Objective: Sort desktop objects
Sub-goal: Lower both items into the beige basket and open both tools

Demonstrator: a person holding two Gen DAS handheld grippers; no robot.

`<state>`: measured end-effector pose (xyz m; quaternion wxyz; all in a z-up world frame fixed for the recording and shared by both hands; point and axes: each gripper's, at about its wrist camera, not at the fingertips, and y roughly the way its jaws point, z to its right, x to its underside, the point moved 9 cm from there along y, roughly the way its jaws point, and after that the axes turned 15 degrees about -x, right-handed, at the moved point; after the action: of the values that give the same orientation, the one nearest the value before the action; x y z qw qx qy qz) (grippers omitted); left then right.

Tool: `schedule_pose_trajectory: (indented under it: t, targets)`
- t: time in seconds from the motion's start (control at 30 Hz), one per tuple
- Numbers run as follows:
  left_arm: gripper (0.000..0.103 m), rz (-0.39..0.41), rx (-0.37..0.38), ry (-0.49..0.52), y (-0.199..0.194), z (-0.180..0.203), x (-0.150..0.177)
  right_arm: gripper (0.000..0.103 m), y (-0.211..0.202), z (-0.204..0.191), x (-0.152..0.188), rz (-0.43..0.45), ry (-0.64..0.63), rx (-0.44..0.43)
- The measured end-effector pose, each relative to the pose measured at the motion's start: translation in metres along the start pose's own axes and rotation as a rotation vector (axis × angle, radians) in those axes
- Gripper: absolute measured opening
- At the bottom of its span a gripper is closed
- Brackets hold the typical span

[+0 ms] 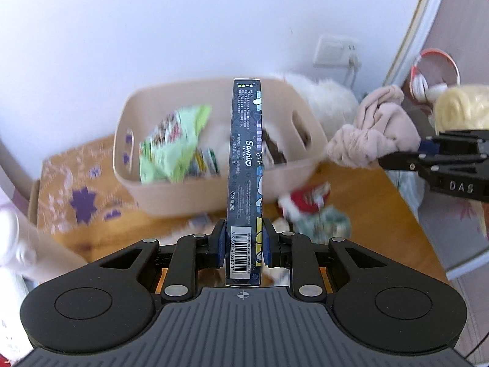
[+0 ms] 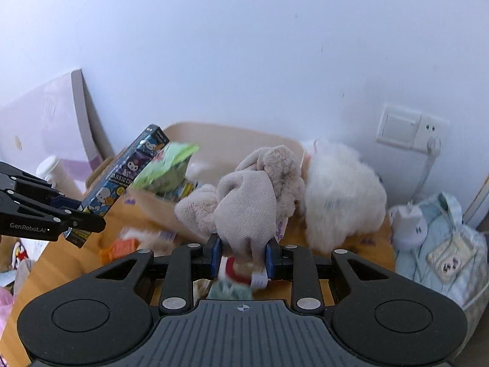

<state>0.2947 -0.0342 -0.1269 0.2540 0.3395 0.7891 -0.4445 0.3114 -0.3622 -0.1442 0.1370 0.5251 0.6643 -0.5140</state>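
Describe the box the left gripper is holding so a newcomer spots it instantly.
Start at the beige bin against the white wall. In front of it the left gripper clamps a slim dark-blue box. Unlike the soft plush toy nearby, it is rigid, printed with cartoon characters and a barcode.

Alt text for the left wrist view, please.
The left gripper clamps a dark blue Sanrio box on edge, pointing at a beige bin holding green snack packets. At right, the right gripper holds a beige plush toy.
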Motion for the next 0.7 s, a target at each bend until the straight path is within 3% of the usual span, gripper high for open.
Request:
schedule_pose_trajectory:
  t: [0.2,0.4,0.7]
  targets:
    - [0.023,0.055,-0.028,0.022,0.01,0.014,-0.041,0.026,0.013,0.025,-0.03,0.024,0.021,-0.022]
    - [0.023,0.056,-0.089,-0.012,0.033,0.027,-0.067,0.026,0.038,0.04,-0.053,0.014,-0.021,-0.045]
    - [0.023,0.023,-0.184,0.022,0.081,0.037,-0.083,0.026,0.092,0.05,-0.054,-0.071,-0.048,-0.075]
